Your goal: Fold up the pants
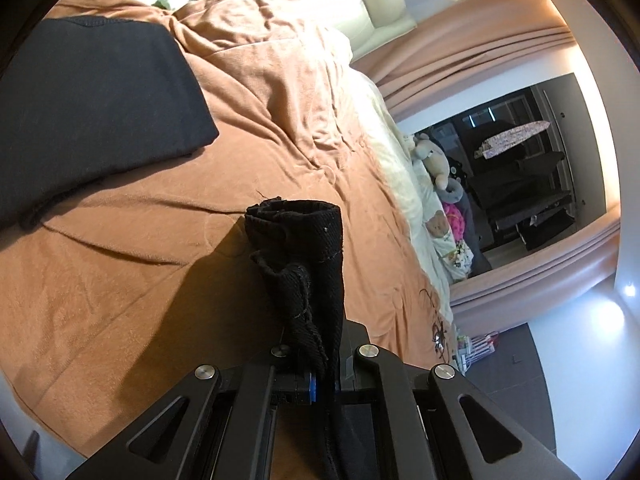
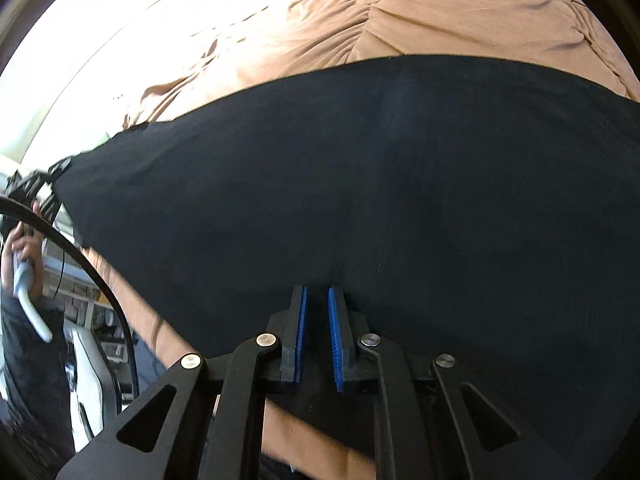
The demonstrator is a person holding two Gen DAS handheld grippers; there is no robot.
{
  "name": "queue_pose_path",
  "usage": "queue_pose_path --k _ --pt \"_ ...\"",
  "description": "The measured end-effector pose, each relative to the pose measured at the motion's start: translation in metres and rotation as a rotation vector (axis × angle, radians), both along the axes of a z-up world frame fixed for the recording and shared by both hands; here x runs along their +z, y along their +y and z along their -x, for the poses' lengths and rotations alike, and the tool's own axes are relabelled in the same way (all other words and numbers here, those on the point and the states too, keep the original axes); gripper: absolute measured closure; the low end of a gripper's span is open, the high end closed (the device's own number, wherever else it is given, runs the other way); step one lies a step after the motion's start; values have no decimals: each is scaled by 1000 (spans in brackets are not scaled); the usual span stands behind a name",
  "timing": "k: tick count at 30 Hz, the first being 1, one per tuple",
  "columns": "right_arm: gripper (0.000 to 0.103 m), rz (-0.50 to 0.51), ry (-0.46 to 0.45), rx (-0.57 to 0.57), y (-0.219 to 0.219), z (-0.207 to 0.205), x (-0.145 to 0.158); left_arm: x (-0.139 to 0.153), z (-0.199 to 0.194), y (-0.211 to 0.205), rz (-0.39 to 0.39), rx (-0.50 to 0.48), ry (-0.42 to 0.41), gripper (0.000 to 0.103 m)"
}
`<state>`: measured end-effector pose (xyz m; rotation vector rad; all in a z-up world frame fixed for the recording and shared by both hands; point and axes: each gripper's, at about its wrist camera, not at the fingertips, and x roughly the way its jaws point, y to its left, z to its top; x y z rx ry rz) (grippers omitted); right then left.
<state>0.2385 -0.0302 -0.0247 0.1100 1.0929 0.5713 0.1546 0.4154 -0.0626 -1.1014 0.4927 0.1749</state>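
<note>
The black pants lie spread across the brown bed cover. In the left wrist view my left gripper is shut on a bunched black end of the pants, held above the cover; the rest of the pants lie flat at the upper left. In the right wrist view my right gripper stands at the near edge of the pants, its blue pads a little apart with dark cloth showing between them. The left gripper also shows at the pants' far left corner.
The brown cover is wrinkled toward the pillow end. The bed's right edge has a cream sheet and stuffed toys. Beyond it are pink curtains and a dark window. A person's arm lies under my right gripper.
</note>
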Motion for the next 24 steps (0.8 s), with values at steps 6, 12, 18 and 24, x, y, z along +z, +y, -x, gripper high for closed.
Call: queue_pose_path --k 6,12,18,24 --pt "99 -4 27 -41 1 -45 -2 -2 -5 2 -9 -5 3 98" --pt "100 1 34 -74 9 -85 -2 -6 -5 4 -20 -8 17 98" --pt "100 7 31 -108 16 -108 5 -10 -5 5 -24 -6 24 98" --pt "100 -3 27 -148 17 -134 8 -6 -5 1 -52 -11 25 98"
